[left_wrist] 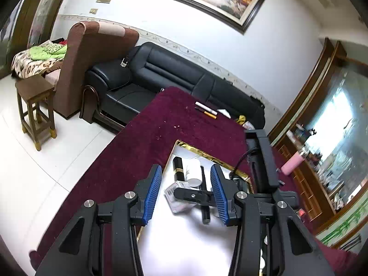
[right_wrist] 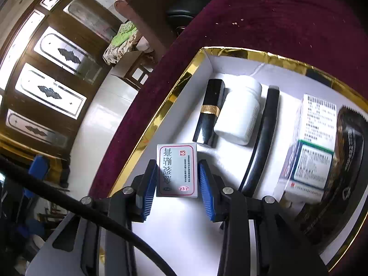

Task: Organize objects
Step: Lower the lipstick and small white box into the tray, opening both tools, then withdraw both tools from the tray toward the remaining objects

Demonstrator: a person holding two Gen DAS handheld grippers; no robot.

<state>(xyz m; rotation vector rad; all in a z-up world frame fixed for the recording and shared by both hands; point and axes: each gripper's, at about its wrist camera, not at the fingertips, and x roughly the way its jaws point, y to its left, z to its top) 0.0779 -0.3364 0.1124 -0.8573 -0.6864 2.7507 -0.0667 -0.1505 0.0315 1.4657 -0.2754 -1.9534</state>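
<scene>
A white tray with a gold rim (right_wrist: 253, 51) lies on the dark red cloth. In it lie a black lipstick with a gold band (right_wrist: 209, 112), a white pill bottle (right_wrist: 239, 110), a thin black stick (right_wrist: 264, 138) and a white medicine box (right_wrist: 310, 142). My right gripper (right_wrist: 177, 172) is shut on a small grey box with a red border (right_wrist: 177, 156), just over the tray floor beside the lipstick. My left gripper (left_wrist: 186, 177) hovers open above the tray's (left_wrist: 207, 155) near end, with nothing between its blue pads (left_wrist: 153, 193).
Several pens (left_wrist: 205, 110) lie on the far part of the red cloth (left_wrist: 138, 142). A pink bottle (left_wrist: 291, 164) stands at the right. A dark round object (right_wrist: 345, 161) fills the tray's right side. A black sofa (left_wrist: 161, 73) and a wooden stool (left_wrist: 34, 105) stand beyond.
</scene>
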